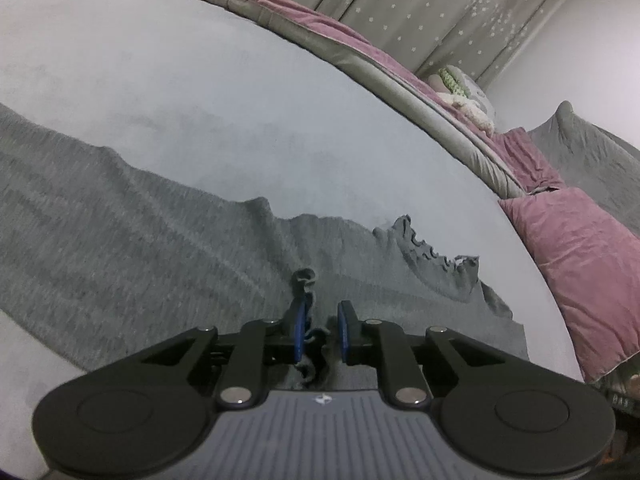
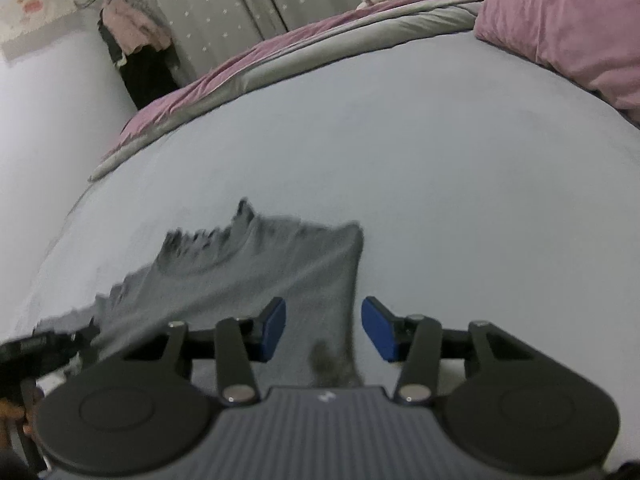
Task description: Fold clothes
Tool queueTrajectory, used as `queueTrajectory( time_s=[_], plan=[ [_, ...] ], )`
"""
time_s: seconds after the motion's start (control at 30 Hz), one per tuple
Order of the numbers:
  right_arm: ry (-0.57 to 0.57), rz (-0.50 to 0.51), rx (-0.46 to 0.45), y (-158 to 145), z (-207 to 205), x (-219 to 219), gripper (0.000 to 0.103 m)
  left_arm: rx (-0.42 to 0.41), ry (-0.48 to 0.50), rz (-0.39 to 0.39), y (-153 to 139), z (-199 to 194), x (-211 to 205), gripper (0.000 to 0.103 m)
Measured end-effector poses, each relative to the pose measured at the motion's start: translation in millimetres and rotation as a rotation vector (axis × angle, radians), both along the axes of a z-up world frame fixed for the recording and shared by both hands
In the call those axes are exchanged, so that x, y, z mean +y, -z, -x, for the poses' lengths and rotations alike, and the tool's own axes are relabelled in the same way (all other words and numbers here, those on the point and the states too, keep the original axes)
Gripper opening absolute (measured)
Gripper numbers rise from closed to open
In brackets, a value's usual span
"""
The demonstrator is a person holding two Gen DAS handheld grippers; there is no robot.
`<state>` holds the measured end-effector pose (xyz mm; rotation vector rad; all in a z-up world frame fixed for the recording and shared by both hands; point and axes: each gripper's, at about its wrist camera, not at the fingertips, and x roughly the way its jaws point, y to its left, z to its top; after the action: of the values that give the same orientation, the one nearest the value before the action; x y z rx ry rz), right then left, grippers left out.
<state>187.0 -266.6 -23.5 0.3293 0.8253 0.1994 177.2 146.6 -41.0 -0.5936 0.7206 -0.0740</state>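
left gripper (image 1: pixel 323 330) over grey garment (image 1: pixel 140 216); clothes rack (image 2: pixel 136 56) right view only

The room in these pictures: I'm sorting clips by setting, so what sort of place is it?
Most likely a bedroom. A grey garment lies on a bed with a pink and grey quilt bunched along its far side, pink pillows sit at one end, and star-print curtains hang behind.
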Motion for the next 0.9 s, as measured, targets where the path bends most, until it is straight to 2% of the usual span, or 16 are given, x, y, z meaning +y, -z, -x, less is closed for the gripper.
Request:
queueTrajectory(
  time_s=[0.17,0.37,0.43,0.5,0.57,0.7,0.83,0.9],
  plan=[
    [0.01,0.011,-0.008,9,35,4,0.04,-0.008,0.001,0.004,2,0,0,0.014],
    [0.022,-0.038,-0.022,14,38,-8,0.04,-0.024,-0.018,-0.005,5,-3,-3,0.009],
    [0.027,-0.073,-0.018,17,37,-10,0.037,-0.033,-0.018,-0.02,4,-3,-7,0.006],
    [0.026,-0.06,-0.01,21,36,-11,0.014,-0.04,-0.016,-0.027,2,-2,-9,0.005],
    [0.026,-0.041,-0.006,23,35,-13,0.011,-0.052,-0.011,-0.022,-2,-2,-10,0.004],
    [0.048,-0.054,-0.032,13,39,-23,0.01,-0.077,0.003,-0.014,-8,-1,-12,0.004],
    [0.048,-0.026,0.001,18,37,-25,0.01,-0.013,0.0,-0.047,4,-6,-13,0.004],
    [0.039,-0.012,0.024,26,34,-23,0.011,-0.009,-0.009,-0.02,5,-6,-9,0.005]
  ],
)
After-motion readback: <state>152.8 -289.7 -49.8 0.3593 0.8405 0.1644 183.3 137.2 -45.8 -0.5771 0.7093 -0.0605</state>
